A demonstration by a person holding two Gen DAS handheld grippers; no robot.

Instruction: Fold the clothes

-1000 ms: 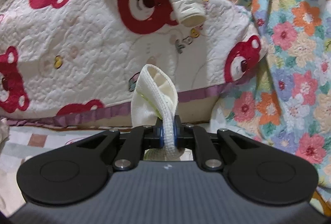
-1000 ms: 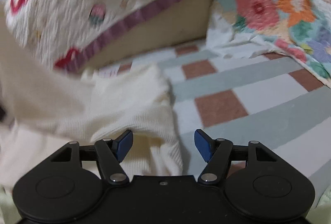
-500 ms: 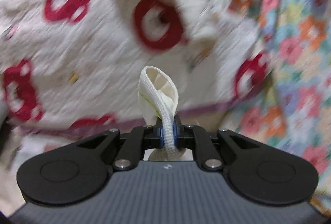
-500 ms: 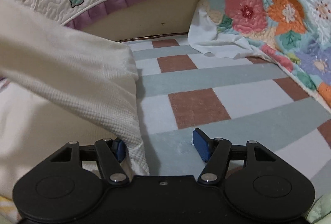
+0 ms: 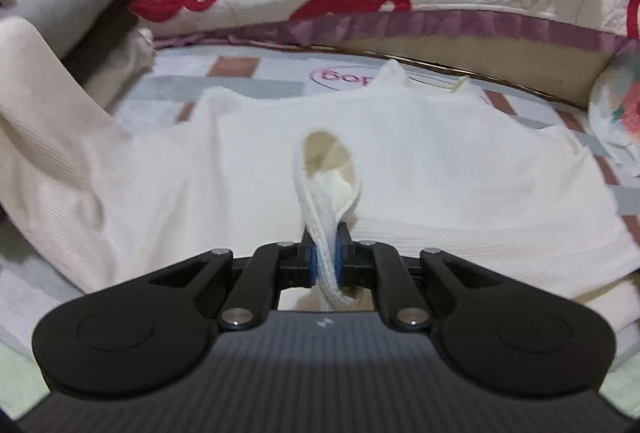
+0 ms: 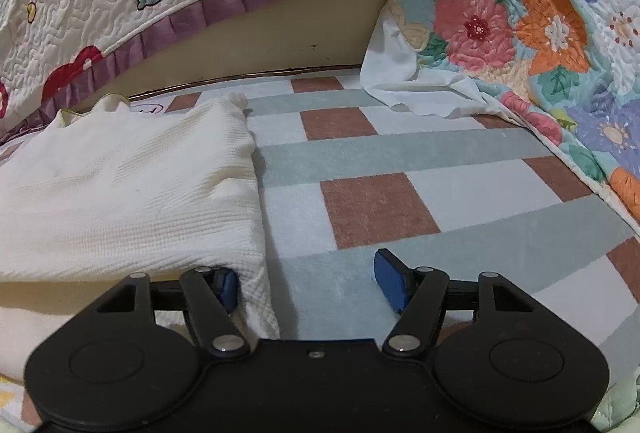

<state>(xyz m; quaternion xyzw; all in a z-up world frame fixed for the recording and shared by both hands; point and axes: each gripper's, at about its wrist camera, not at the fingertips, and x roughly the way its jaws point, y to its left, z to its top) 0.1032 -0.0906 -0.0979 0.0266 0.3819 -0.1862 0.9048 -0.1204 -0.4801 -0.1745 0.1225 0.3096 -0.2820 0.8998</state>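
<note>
Cream garment (image 5: 420, 161) spread on the checked mat (image 6: 400, 201); left tongs (image 5: 325, 261) pinch its ribbed cuff.
Judging by this, lay the cuff flat across the body, smoothing wrinkles. Right tongs (image 6: 308, 283) stand spread at the garment's right edge; bare mat lies rightward before the floral quilt (image 6: 540, 33).

A checked blanket (image 6: 420, 153) of grey-green bands, white squares and brown squares covers the surface; a cream knit garment (image 6: 132, 185) lies spread on its left part; a floral quilt (image 6: 560, 33) drapes onto its right edge.
</note>
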